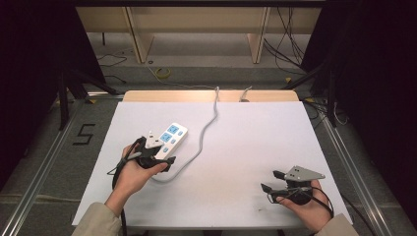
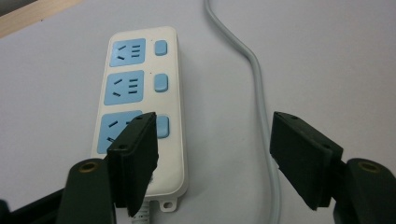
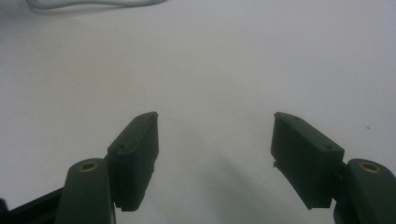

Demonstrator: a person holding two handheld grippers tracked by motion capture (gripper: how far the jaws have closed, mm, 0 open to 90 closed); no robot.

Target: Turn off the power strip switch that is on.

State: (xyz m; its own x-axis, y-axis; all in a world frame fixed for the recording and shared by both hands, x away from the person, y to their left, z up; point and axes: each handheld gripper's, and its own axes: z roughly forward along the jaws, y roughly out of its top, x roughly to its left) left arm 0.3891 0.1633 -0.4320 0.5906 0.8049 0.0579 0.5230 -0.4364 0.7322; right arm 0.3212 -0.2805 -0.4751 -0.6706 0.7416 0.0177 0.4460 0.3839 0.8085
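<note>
Jaws spread on both grippers. Left gripper (image 2: 212,154) hovers over the near end of the power strip (image 2: 140,112) on the white counter (image 1: 246,147); right gripper (image 1: 275,183) idles apart. Likely approach step; next: align with strip or its switch.

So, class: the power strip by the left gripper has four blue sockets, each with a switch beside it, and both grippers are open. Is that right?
Not quite. The left gripper view shows the power strip has three blue sockets, not four, each with a switch beside it. The left gripper and right gripper are both open.
</note>
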